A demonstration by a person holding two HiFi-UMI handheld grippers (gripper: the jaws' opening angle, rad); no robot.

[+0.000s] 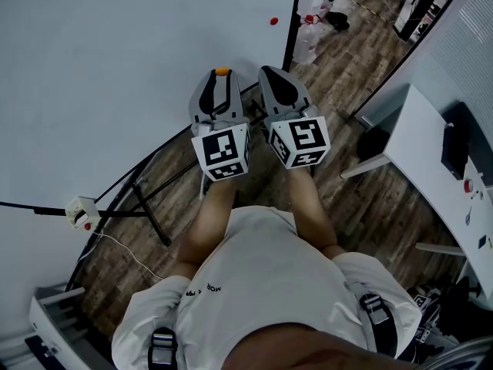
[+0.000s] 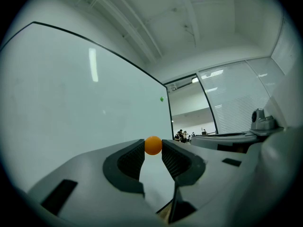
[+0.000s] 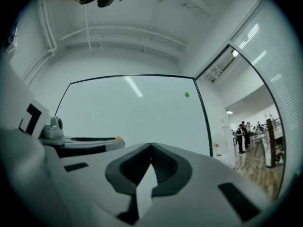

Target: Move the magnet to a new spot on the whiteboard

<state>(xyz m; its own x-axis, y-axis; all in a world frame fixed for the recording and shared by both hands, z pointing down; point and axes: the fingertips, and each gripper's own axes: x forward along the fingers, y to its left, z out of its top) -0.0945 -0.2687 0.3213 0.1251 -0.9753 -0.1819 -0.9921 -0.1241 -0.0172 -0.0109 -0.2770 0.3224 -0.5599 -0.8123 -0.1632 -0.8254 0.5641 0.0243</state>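
The small round orange magnet (image 2: pixel 153 145) sat clamped between the ribbed dark pads (image 2: pixel 130 160) of the left gripper (image 2: pixel 153 149), facing the smooth white whiteboard (image 2: pixel 71 103). The right gripper (image 3: pixel 151 146) had its jaws pressed together, empty.

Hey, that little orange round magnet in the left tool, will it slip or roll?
Probably slip-prone: the orange magnet looks round and smooth, pinched only at the tips of the left tool. Likely light, being small beside the jaws. Off the whiteboard it could roll.
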